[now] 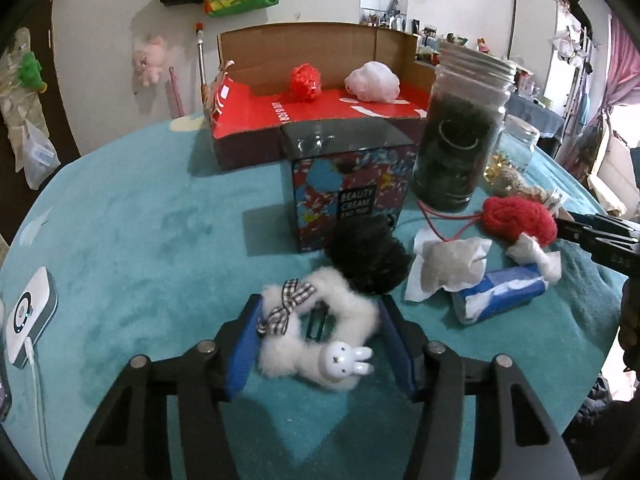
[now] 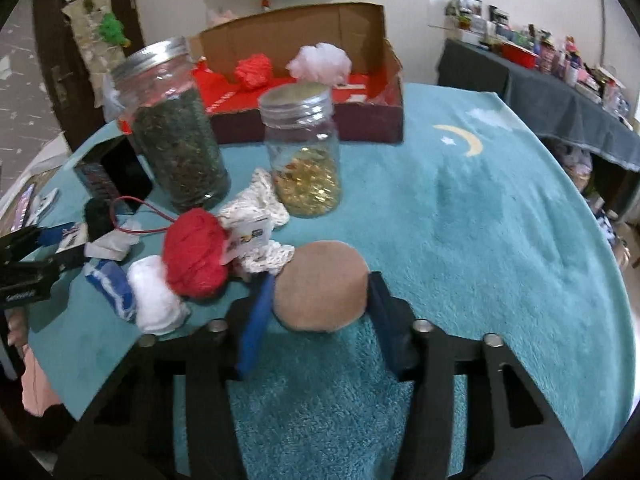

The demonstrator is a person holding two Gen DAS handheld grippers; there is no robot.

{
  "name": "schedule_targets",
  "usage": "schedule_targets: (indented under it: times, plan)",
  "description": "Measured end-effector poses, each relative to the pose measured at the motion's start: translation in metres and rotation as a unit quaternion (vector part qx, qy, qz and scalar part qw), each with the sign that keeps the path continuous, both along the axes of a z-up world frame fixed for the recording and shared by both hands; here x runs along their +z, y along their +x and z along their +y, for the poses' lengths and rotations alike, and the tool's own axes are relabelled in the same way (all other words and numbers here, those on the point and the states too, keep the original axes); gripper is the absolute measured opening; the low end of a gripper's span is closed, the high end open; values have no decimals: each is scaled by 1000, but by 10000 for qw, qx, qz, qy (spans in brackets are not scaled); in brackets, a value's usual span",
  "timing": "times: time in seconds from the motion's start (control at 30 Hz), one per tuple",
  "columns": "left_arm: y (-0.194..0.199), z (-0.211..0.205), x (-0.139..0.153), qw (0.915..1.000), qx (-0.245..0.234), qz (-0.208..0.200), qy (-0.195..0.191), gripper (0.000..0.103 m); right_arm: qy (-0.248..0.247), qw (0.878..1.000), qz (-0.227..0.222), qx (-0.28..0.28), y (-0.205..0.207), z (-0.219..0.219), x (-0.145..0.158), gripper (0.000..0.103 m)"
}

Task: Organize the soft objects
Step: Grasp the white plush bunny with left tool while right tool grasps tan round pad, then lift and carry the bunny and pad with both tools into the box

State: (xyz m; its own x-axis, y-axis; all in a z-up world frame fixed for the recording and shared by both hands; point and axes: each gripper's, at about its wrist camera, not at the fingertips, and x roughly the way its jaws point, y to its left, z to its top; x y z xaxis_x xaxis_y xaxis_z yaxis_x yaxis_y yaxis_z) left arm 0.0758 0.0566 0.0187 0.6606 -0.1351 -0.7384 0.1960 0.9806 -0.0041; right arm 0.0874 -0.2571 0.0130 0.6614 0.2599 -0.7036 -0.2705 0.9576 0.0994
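Left wrist view: the left gripper [image 1: 318, 334] brackets a white plush ring [image 1: 316, 334] with a bunny charm, lying on the teal cloth [image 1: 140, 232]. Its blue pads [image 1: 240, 350] sit at the fur's edges; whether they squeeze it cannot be told. A red box [image 1: 320, 120] behind already holds a red puff [image 1: 306, 82] and a pink puff [image 1: 372, 82], so this looks like the pick-up step.

Right wrist view: the right gripper [image 2: 320, 306] has its jaws against a tan pad [image 2: 322, 286], apparently gripping it. Red yarn [image 2: 196, 258] lies just beside. Next, both items probably need lifting over the jars [image 2: 176, 128] into the box.
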Motion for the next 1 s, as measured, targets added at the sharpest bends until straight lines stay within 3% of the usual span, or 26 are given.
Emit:
schedule_targets:
  times: [0.13, 0.8, 1.0]
  plan:
    - [-1, -2, 4, 9999, -52, -6, -108, 58, 57, 10000, -47, 61, -4, -1, 2, 27]
    - [-11, -7, 21, 9997, -146, -203, -55, 58, 20, 9997, -231, -28, -17, -7, 15, 27]
    - [-19, -11, 36, 9986, -333, -343, -233, 58, 105, 9990, -431, -6, -23, -9, 27, 27]
